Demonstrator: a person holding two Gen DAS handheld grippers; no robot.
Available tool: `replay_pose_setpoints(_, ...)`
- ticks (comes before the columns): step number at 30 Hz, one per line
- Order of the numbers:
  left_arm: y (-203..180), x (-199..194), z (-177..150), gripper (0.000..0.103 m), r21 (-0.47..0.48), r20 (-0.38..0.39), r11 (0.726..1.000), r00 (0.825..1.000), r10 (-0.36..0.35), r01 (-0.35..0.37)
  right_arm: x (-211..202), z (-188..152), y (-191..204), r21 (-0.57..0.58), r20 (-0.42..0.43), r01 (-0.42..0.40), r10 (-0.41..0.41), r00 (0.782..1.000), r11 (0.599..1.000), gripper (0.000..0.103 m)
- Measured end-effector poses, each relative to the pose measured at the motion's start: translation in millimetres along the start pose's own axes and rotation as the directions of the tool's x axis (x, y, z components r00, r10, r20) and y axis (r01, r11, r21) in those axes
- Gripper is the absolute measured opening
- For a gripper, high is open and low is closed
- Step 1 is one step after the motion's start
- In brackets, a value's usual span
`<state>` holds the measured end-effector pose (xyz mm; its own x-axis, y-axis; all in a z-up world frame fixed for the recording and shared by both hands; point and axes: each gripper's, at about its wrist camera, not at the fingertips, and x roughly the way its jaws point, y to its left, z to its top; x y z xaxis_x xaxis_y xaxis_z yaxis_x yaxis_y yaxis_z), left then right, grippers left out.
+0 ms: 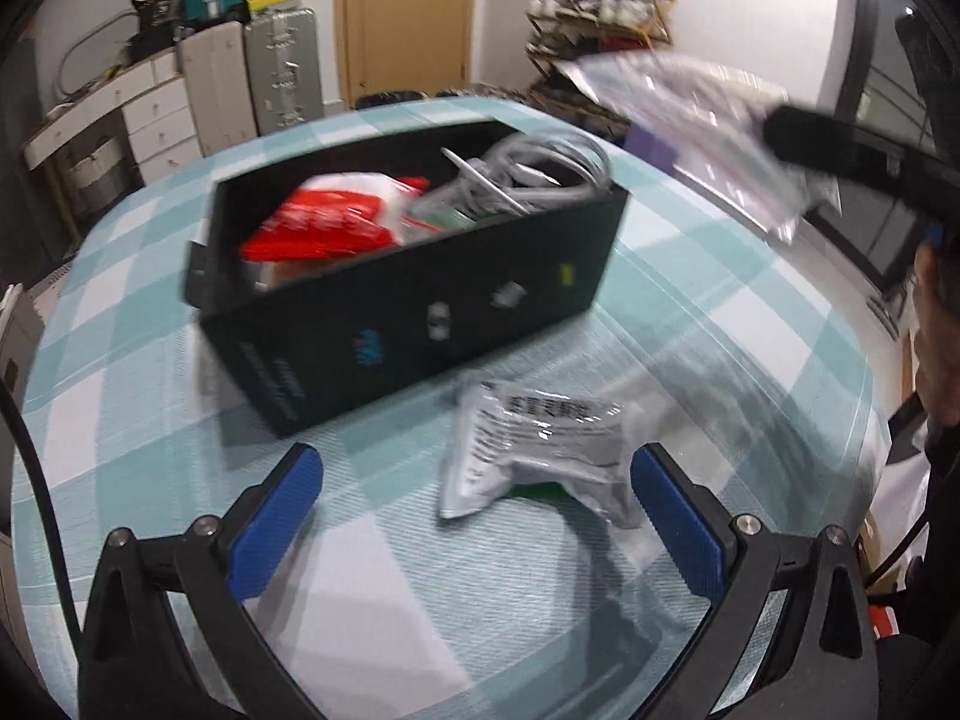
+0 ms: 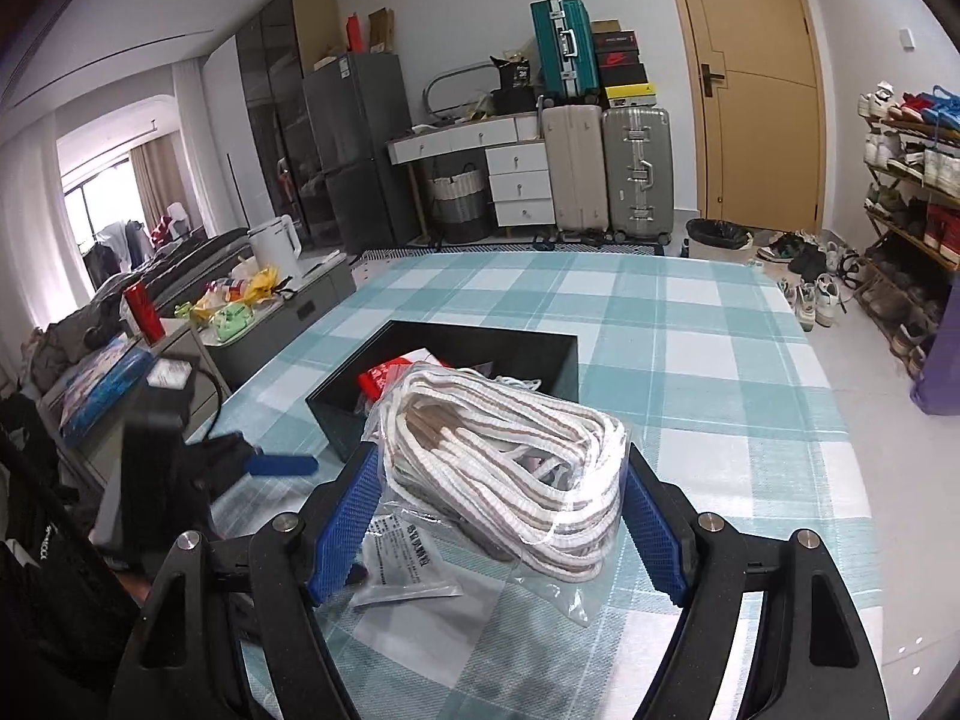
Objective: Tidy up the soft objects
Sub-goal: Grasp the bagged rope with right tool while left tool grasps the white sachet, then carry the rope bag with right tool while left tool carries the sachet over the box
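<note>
A black box (image 1: 420, 312) stands on the checked table (image 1: 150, 360); inside lie a red packet (image 1: 324, 222) and coiled grey cables (image 1: 540, 174). In front of the box lies a crumpled silver plastic packet (image 1: 528, 450). My left gripper (image 1: 477, 468) is open above the table, and the packet sits near its right pad without touching it. My right gripper (image 2: 501, 456) is shut on a clear bag of white-and-brown striped cord (image 2: 504, 480) and holds it in the air before the box (image 2: 480, 336). In the left wrist view that bag (image 1: 702, 120) hangs blurred at the upper right.
A low bench (image 2: 270, 324) with a white kettle and packets stands left of the table (image 2: 690, 360). Suitcases (image 2: 636, 174), drawers and a door line the far wall. A shoe rack (image 2: 912, 192) is on the right. A person (image 1: 936, 360) is at the right edge.
</note>
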<state>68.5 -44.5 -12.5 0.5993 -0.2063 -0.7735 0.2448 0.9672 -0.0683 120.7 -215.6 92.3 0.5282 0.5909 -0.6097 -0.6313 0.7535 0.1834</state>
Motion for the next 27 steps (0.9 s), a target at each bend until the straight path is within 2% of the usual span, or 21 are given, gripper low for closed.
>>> replay_pose_setpoints(7,-23.0,18.8,6.1,0.102,0.057,-0.066,0.998,0.998,0.009,-0.005,-1.7,0.6,-3.6,0.013,0.004,0.006,-0.006,1.000,1.000,0.078)
replay_pose_setpoints(10,-30.7,22.4,3.5,0.099,0.078,-0.088,0.997,0.996,0.022,-0.015,-0.9,0.9,-4.3,0.014,0.002,0.006,-0.006,1.000,1.000,0.078)
replay_pose_setpoints(11,-32.6,24.2,2.2,0.095,0.080,-0.089,0.997,0.996,0.015,-0.008,-1.0,0.8,-4.3,0.015,0.002,0.006,-0.006,1.000,1.000,0.078)
replay_pose_setpoints(13,-33.9,22.4,2.1,0.087,0.083,-0.076,0.997,0.997,0.008,-0.002,-1.4,0.4,-4.9,0.015,0.000,0.005,-0.005,1.000,1.000,0.078)
replay_pose_setpoints(15,-36.8,17.6,0.7,0.063,0.094,-0.057,0.996,0.998,0.000,0.005,-1.8,0.0,-6.0,0.020,-0.001,0.005,-0.005,1.000,1.000,0.078)
replay_pose_setpoints(18,-35.1,13.4,0.3,0.054,0.106,-0.037,0.994,0.999,0.002,0.002,1.3,-0.2,-5.3,0.021,-0.004,0.005,-0.005,1.000,1.000,0.078)
replay_pose_setpoints(22,-28.4,-1.4,-0.6,0.051,0.093,0.007,0.996,1.000,0.006,-0.007,2.6,0.0,-6.2,0.023,0.000,0.004,-0.004,1.000,1.000,0.078)
replay_pose_setpoints(27,-5.5,-32.2,3.0,0.051,0.019,0.090,1.000,0.996,0.008,-0.010,3.1,-0.3,-3.8,0.020,0.015,0.000,0.000,1.000,1.000,0.078)
